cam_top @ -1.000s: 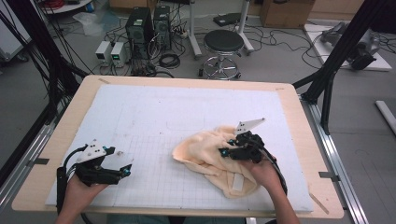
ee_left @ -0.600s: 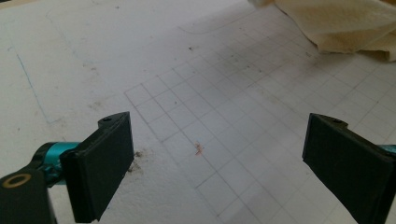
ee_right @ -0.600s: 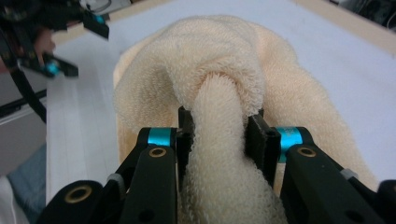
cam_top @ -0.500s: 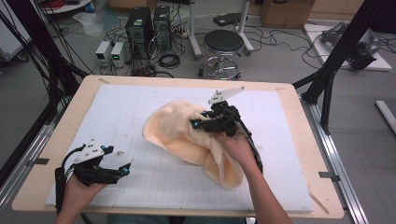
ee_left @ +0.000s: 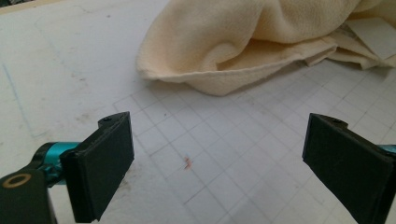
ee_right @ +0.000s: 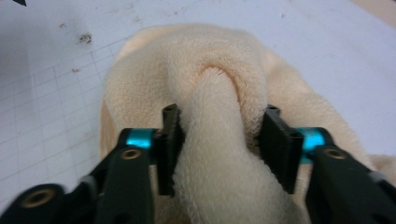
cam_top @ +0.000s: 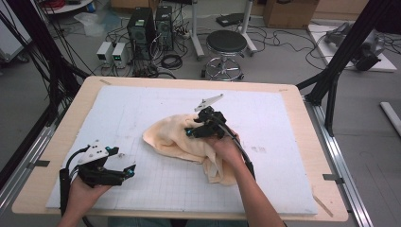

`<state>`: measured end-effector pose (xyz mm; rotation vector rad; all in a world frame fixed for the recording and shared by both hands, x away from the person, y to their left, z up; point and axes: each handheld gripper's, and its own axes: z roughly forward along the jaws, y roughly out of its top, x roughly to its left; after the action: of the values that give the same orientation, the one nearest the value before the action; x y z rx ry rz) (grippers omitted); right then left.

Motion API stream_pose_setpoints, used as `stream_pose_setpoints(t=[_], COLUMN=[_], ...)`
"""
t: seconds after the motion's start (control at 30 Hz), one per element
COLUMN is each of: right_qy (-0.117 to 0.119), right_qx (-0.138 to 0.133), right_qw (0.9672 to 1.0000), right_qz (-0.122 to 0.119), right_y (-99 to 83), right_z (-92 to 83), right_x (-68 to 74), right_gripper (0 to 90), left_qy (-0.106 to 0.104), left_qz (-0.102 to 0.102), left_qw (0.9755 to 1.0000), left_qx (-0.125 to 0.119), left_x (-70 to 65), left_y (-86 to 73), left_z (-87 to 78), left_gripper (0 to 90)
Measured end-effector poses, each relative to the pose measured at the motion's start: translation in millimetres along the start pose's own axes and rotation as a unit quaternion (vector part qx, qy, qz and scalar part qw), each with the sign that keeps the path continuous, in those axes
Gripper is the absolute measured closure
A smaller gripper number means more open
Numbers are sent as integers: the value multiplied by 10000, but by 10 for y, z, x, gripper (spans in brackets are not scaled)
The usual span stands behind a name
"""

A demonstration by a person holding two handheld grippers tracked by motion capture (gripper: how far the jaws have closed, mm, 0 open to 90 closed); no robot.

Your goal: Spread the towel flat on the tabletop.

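Your left tongs (cam_top: 124, 171) are hovering spread wide and empty over the worktop's (cam_top: 142, 109) near-left corner. Farther in, your right tongs (ee_right: 217, 140), jaws just opening, are flanking a fold of the cream towel (cam_top: 177, 137) bunched mid-worktop.

High view looks fwd and down from above the tabletop (cam_top: 56, 189), whole scene far off, while left gripper view sits low and close over the grid, right gripper view closer still, all three sharing the cream towel (cam_top: 175, 137) mid-frame.
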<state>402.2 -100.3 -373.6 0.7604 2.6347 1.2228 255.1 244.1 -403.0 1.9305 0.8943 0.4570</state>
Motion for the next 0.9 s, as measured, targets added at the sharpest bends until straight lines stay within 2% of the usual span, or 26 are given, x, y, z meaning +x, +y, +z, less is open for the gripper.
stream_pose_setpoints(t=[0.07, 0.23, 0.33, 0.37, 0.4, 0.5, 0.53, 0.57, 0.63, 0.73, 0.77, 0.83, 0.9], right_qy=[80, -38, -92, -92, -102, 27, 27, 47, 29, -1, -4, 37, 26], right_qx=[-177, -619, -666, -666, -722, -823, -823, -761, -628, -435, -332, -234, -130], right_qw=[9998, 9975, 9970, 9970, 9966, 9961, 9961, 9965, 9971, 9976, 9977, 9980, 9983], right_qz=[22, -327, -373, -373, -385, -332, -332, -345, -439, -540, -589, -584, -561], right_y=[-5, 5, -62, -62, -136, -300, -300, -408, -504, -631, -671, -740, -793], right_z=[-67, -391, -592, -592, -717, -858, -858, -888, -883, -821, -791, -734, -687], right_x=[2, 110, 145, 145, 185, 271, 271, 344, 400, 451, 457, 450, 436], right_gripper=[412, 368, 348, 348, 347, 371, 371, 372, 378, 379, 384, 401, 431], left_qy=[-70, -219, -330, -330, -395, -516, -516, -599, -716, -708, -715, -789, -784], left_qz=[22, 84, 120, 120, 124, 147, 147, 120, 154, 132, 203, 264, 301], left_qw=[10000, 9997, 9994, 9994, 9991, 9985, 9985, 9981, 9972, 9972, 9968, 9958, 9952], left_qx=[10, -10, 20, 20, 33, 67, 67, 82, 138, 209, 286, 386, 501], left_x=[-34, -128, -189, -189, -228, -270, -270, -295, -314, -353, -356, -357, -361], left_y=[35, 132, 170, 170, 193, 238, 238, 268, 299, 332, 344, 357, 370], left_z=[47, 169, 243, 243, 301, 407, 407, 497, 590, 737, 787, 891, 991], left_gripper=[93, 96, 104, 109, 119, 146, 152, 161, 204, 257, 290, 419, 471])
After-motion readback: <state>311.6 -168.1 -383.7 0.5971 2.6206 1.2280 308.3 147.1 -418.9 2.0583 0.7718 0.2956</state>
